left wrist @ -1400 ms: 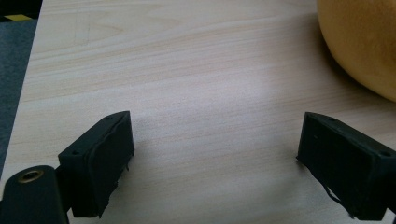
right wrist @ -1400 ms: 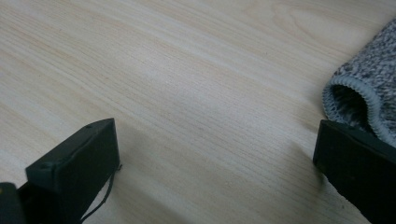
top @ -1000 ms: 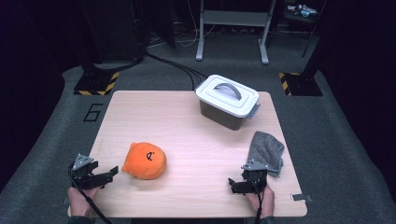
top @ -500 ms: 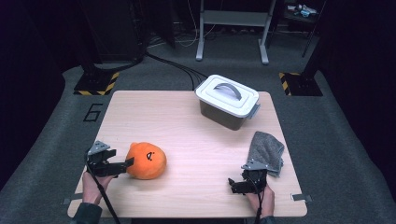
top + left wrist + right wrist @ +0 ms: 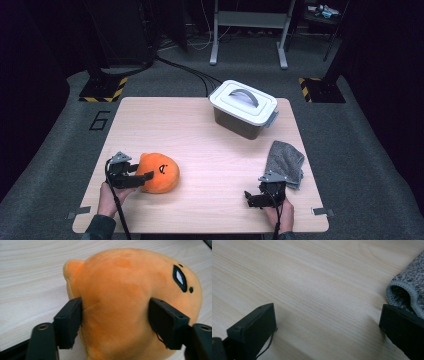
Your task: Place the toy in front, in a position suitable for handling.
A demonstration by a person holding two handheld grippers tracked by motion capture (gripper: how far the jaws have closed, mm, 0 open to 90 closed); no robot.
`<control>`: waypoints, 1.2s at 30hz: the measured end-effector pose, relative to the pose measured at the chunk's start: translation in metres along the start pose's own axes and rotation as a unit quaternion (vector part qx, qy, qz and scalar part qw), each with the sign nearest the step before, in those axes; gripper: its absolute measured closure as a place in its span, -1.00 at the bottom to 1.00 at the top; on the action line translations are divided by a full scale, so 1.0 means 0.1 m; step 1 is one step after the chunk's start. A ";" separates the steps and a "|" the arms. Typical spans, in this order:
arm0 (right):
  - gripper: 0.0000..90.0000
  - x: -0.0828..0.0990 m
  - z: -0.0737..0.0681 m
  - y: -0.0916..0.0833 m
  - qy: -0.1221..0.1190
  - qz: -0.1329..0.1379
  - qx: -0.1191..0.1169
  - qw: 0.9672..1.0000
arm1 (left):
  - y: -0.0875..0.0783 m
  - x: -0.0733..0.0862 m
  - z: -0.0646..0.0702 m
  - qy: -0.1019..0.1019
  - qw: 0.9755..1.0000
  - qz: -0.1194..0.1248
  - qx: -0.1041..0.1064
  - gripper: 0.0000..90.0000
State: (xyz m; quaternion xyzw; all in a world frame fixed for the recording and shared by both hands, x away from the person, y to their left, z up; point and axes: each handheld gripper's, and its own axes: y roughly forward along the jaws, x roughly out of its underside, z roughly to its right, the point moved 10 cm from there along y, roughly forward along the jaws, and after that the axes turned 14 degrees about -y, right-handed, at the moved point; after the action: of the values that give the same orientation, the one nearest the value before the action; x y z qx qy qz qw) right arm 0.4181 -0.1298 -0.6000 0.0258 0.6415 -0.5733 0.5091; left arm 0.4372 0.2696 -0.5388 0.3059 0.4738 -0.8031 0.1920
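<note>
My left hand-held gripper [image 5: 115, 322] has just been closing, now squeezing the plush [image 5: 130, 305] to lift it; right hand-held gripper [image 5: 327, 335] rests open on the table [image 5: 312, 290].

The high view looks forward and down over the whole counter [image 5: 210, 150]. Each gripper view sits low and close, and both share that counter with the high view: the left one faces the plush [image 5: 130, 305], the right one the cloth [image 5: 409, 290].

In the left gripper view, the orange plush toy [image 5: 130, 305] is cut off at the bottom edge (its underside hidden). In the right gripper view, the grey cloth [image 5: 409, 290] is cropped at the right edge, part of it masked by a jaw.
</note>
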 end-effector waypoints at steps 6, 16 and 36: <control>-1.00 0.00 0.00 0.00 -0.003 -0.001 0.000 1.000 | -0.01 0.04 0.03 0.013 1.000 0.009 -0.007 -0.06; -1.00 0.01 0.00 0.00 -0.003 -0.001 0.000 1.000 | -0.03 0.08 0.07 0.014 0.999 0.028 -0.007 0.42; -1.00 0.00 0.00 0.00 -0.003 0.000 -0.001 1.000 | -0.14 -0.04 0.33 0.001 0.996 0.091 0.023 0.55</control>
State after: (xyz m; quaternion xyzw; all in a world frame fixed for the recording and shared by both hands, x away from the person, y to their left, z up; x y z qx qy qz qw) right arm 0.4178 -0.1301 -0.6001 0.0240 0.6403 -0.5728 0.5112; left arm 0.4214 0.2479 -0.5154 0.3524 0.4255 -0.7930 0.2567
